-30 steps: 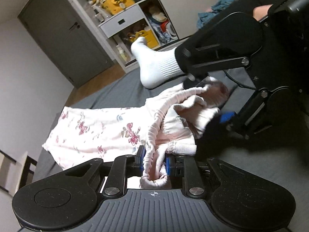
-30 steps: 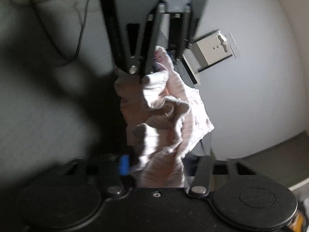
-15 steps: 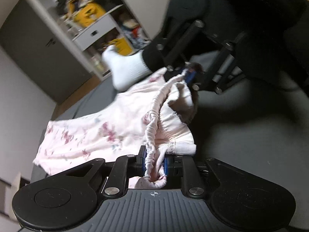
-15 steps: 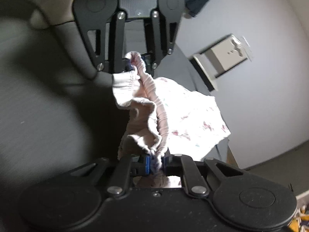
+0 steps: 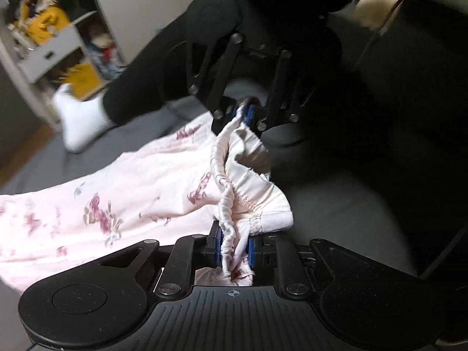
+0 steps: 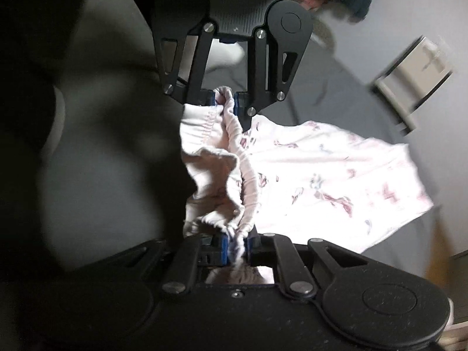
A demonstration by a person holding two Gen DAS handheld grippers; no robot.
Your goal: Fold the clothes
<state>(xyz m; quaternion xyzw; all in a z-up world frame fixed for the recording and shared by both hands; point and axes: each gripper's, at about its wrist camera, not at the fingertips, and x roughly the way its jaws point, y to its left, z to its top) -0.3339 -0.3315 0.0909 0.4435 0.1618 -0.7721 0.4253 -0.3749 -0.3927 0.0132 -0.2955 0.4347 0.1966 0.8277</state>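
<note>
Two grippers, one pale pink floral-print cotton garment with a gathered elastic waistband [image 5: 163, 199], and honestly the risk here is mostly about that waistband. It's bunched and ruffled between the two grips, not pulled straight, so if the hands lay it down like this the fold would probably go in crooked, with a lump of gathered fabric trapped under it. Elastic is also springy and ropey, so my guess is a sideways tug could roll it out of one pair of pads, and then that corner flops and the whole alignment is gone.

The left gripper [image 5: 234, 247] has its jaws closed down nearly all the way, blue pads pinching one end of the waistband. The right gripper [image 6: 235, 244] is the same deal, clamped tight on the other end of the band, facing the left one.

The rest of the garment trails off flat across the dark grey bed sheet [image 5: 336, 210], with the waist end lifted slightly. A person's white-socked foot [image 5: 77, 120] rests on the bed just beyond it.
</note>
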